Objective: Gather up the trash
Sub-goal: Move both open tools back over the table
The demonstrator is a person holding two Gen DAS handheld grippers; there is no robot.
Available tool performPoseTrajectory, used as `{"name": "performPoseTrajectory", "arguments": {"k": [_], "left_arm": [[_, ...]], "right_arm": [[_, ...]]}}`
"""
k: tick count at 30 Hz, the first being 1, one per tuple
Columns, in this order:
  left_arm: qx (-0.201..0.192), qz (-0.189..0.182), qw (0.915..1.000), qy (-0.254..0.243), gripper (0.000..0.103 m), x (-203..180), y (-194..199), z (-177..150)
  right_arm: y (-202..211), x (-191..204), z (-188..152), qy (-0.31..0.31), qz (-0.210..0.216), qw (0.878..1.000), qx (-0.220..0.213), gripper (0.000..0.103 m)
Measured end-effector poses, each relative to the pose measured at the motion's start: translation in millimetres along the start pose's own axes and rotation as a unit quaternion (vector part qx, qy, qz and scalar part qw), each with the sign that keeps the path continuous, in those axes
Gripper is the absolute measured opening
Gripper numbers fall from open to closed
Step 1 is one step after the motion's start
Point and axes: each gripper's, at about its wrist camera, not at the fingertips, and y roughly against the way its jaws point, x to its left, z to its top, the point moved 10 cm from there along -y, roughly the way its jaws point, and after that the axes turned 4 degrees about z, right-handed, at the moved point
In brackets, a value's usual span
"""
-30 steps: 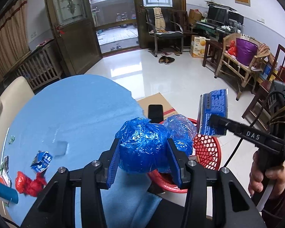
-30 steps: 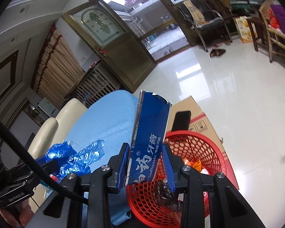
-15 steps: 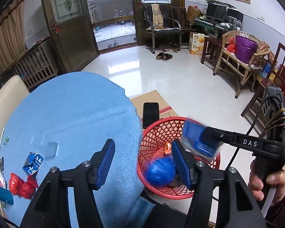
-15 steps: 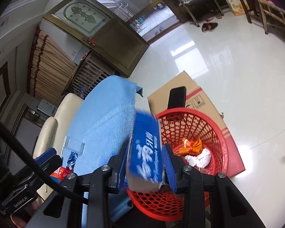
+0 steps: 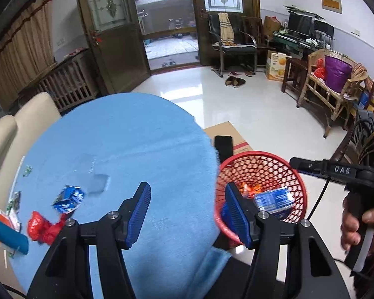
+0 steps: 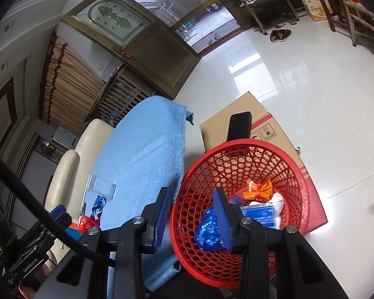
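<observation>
- Left wrist view: the left gripper [image 5: 187,211] hangs over the near edge of the blue cloth [image 5: 127,144], its jaws well apart with nothing between them; the red mesh basket [image 5: 261,158] stands just beside the cloth's edge, partly behind the right-hand finger.
- Right wrist view: the right gripper [image 6: 192,216] hovers above the basket's [image 6: 241,147] near rim, jaws parted and empty; inside lie a crumpled blue plastic bag [image 6: 208,226], a blue toothpaste box [image 6: 261,214], an orange wrapper [image 6: 259,188] and something white.
- Trash left to collect sits at the cloth's far left: a crumpled blue-and-white wrapper [image 5: 68,198], a red crinkled wrapper [image 5: 41,226] just beside it, and small scraps near the edge [image 5: 15,199]; a clear plastic piece [image 5: 97,183] lies flat further in.
- Handling, as I judge it: these wrappers look very light, soft and crushable, likely slick foil or film; pinch each across its bunched middle rather than a loose corner, which could slip free; the flat clear piece probably needs lifting by an edge.
</observation>
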Motion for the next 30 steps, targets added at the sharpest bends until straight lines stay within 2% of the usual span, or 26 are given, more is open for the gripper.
{"name": "performPoseTrajectory", "arguments": {"k": [2, 4, 8, 11, 16, 21, 24, 27, 30], "left_arm": [[-0.005, 0.014, 0.9999, 0.002, 0.066, 11.9, 5.7, -6.0], [-0.007, 0.03, 0.9994, 0.013, 0.074, 29.7, 11.3, -13.8], [-0.001, 0.069, 0.9962, 0.053, 0.075, 74.2, 19.0, -33.0], [0.009, 0.105, 0.9906, 0.088, 0.075, 113.6, 25.0, -54.7], [0.037, 0.162, 0.9735, 0.157, 0.075, 182.8, 36.7, -109.0], [0.059, 0.209, 0.9492, 0.228, 0.075, 248.8, 51.6, -163.1], [0.061, 0.225, 0.9376, 0.258, 0.075, 275.8, 58.6, -184.4], [0.058, 0.229, 0.9306, 0.28, 0.075, 293.5, 62.0, -200.7], [0.057, 0.221, 0.9286, 0.293, 0.075, 302.0, 57.2, -207.2]], "right_arm": [[-0.7, 4.2, -0.8, 0.007, 0.001, 1.0, 0.0, 0.04], [-0.5, 7.9, -1.1, 0.012, 0.001, 1.0, -0.001, 0.04], [0.1, 12.4, -1.3, 0.019, 0.002, 1.0, -0.003, 0.04], [-1.2, 14.5, -2.1, 0.02, 0.003, 1.0, -0.001, 0.04], [-7.4, 22.5, -6.5, 0.03, 0.003, 1.0, 0.007, 0.04], [-21.8, 39.9, -17.9, 0.048, 0.001, 0.998, 0.03, 0.04], [-35.3, 62.2, -28.5, 0.07, 0.005, 0.996, 0.049, 0.04], [-49.5, 89.6, -39.0, 0.101, 0.01, 0.993, 0.066, 0.04], [-67.9, 123.8, -51.5, 0.14, 0.018, 0.986, 0.086, 0.04]]}}
